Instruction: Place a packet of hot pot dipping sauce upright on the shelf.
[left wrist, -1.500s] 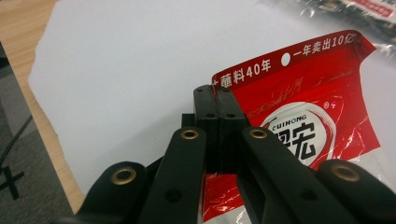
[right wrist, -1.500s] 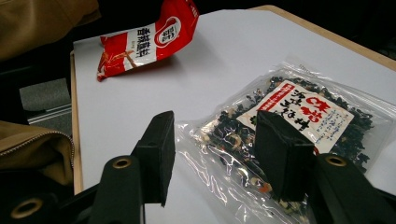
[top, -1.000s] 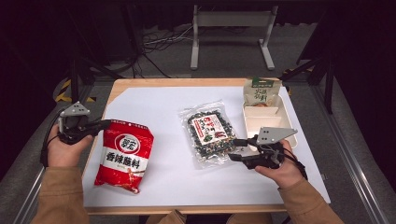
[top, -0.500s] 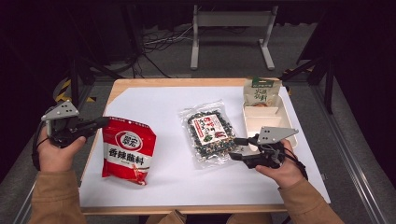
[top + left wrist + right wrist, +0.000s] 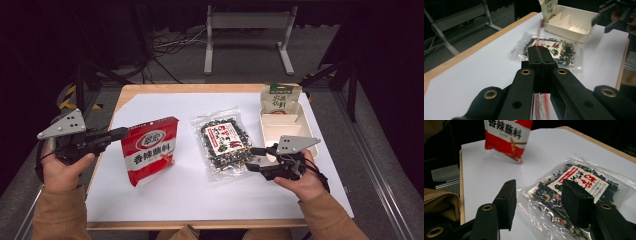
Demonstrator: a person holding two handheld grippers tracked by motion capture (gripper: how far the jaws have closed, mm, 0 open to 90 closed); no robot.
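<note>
Two grippers | left gripper point(image 5: 121, 133) clenched on red packet point(image 5: 149, 154), now lifted off white sheet point(image 5: 175, 200), frame left | right gripper point(image 5: 253, 159) released, straddling clear bag point(image 5: 224, 142) edge, frame centre-right

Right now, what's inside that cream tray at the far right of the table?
The cream tray has dividers, and a green-and-white pouch stands upright in its far compartment. The nearer compartments look empty, though the right claw and its grey plate cover the nearest corner in the high view.
</note>
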